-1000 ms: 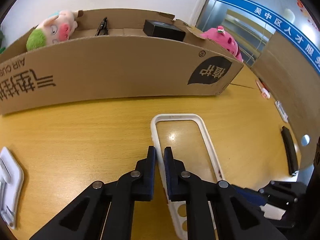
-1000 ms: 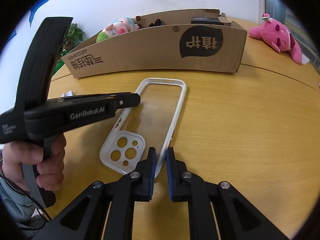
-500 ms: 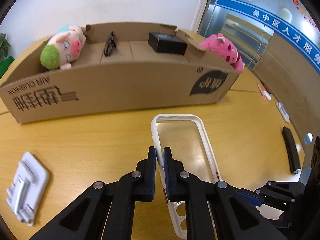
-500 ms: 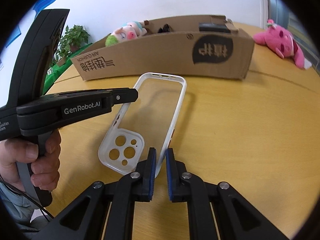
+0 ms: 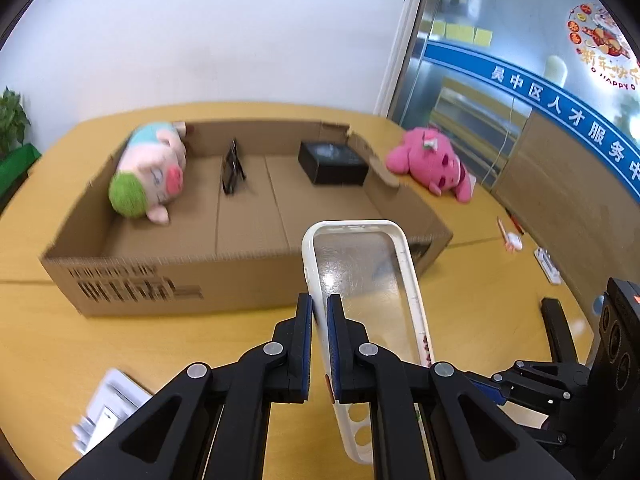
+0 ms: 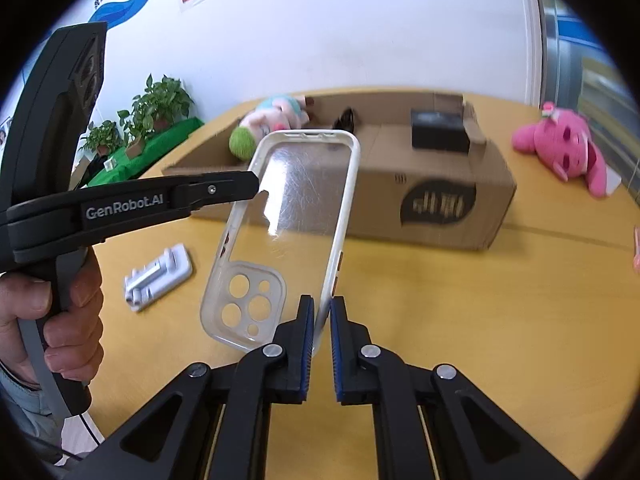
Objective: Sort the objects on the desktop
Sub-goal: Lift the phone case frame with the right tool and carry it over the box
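A clear phone case with a white rim point(image 5: 360, 280) point(image 6: 296, 216) hangs in the air above the wooden table, in front of the open cardboard box point(image 5: 248, 280) point(image 6: 440, 208). My left gripper point(image 5: 319, 312) is shut on the case's left rim. My right gripper point(image 6: 319, 316) is shut on its right rim near the camera-hole end. The left gripper also shows in the right wrist view point(image 6: 240, 188), and the right one in the left wrist view point(image 5: 492, 392). The box holds a pig plush point(image 5: 150, 176), a black folded stand point(image 5: 232, 168) and a black box point(image 5: 334, 162).
A pink plush point(image 5: 432, 162) point(image 6: 568, 152) lies on the table right of the box. A white phone stand point(image 5: 108, 412) point(image 6: 156, 276) lies at the near left. Small pens and a white item point(image 5: 548, 264) lie at the right. Potted plants point(image 6: 156, 108) stand beyond the table.
Both grippers have lifted the phone case off the table and raised it well above the tabletop, so the box interior now shows from above. The grips have not changed.
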A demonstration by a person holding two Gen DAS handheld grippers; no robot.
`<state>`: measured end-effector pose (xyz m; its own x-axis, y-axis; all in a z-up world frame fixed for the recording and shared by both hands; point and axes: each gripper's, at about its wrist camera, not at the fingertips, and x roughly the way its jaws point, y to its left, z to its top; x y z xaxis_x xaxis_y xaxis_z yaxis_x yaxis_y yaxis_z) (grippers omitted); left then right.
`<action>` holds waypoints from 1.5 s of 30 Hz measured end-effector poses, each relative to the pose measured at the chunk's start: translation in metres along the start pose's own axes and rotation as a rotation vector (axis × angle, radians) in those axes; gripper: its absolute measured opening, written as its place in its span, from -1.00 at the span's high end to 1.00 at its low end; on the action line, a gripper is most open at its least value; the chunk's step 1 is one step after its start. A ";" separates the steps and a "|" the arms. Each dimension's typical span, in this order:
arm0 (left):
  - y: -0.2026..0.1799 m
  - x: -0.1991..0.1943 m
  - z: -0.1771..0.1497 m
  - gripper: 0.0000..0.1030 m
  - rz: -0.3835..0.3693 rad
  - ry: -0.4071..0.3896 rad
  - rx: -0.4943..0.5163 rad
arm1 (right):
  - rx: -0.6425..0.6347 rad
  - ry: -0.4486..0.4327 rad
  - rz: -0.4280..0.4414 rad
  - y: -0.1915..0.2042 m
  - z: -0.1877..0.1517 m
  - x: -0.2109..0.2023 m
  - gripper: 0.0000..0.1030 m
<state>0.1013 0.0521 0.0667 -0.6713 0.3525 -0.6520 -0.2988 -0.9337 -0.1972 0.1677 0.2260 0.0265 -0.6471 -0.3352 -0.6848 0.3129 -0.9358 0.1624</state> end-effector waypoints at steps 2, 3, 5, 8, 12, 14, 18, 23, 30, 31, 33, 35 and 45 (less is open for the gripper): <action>0.000 -0.008 0.010 0.88 0.006 -0.028 0.008 | -0.015 -0.021 -0.005 0.003 0.010 -0.004 0.86; 0.000 -0.012 0.015 0.88 0.007 -0.041 0.010 | -0.024 -0.035 -0.008 0.005 0.015 -0.007 0.86; 0.000 -0.020 0.027 0.88 0.006 -0.067 0.013 | -0.038 -0.064 -0.013 0.008 0.028 -0.013 0.86; -0.002 -0.032 0.052 0.88 0.002 -0.115 0.025 | -0.054 -0.101 -0.019 0.011 0.046 -0.021 0.86; -0.005 -0.047 0.085 0.89 -0.001 -0.171 0.038 | -0.078 -0.162 -0.029 0.014 0.076 -0.035 0.86; -0.006 -0.053 0.103 0.89 -0.006 -0.192 0.040 | -0.094 -0.189 -0.038 0.015 0.091 -0.041 0.85; -0.007 -0.062 0.137 0.89 -0.024 -0.234 0.044 | -0.105 -0.238 -0.048 0.013 0.123 -0.050 0.85; -0.012 -0.069 0.172 0.89 -0.019 -0.277 0.053 | -0.129 -0.272 -0.045 0.009 0.158 -0.058 0.85; -0.010 -0.054 0.204 0.89 -0.013 -0.263 0.056 | -0.114 -0.289 -0.037 -0.009 0.191 -0.054 0.85; -0.010 -0.049 0.207 0.89 -0.010 -0.258 0.056 | -0.107 -0.289 -0.035 -0.011 0.193 -0.052 0.86; -0.010 -0.039 0.212 0.90 -0.009 -0.244 0.052 | -0.093 -0.280 -0.029 -0.018 0.197 -0.046 0.86; -0.009 -0.029 0.216 0.90 -0.016 -0.229 0.046 | -0.085 -0.268 -0.031 -0.022 0.199 -0.039 0.86; -0.011 0.031 0.235 0.90 -0.038 -0.156 0.035 | -0.021 -0.225 -0.043 -0.057 0.213 -0.001 0.86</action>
<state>-0.0756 0.0882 0.2202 -0.7557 0.3953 -0.5221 -0.3472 -0.9178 -0.1924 0.0025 0.2567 0.1693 -0.7980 -0.3136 -0.5147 0.2947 -0.9479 0.1206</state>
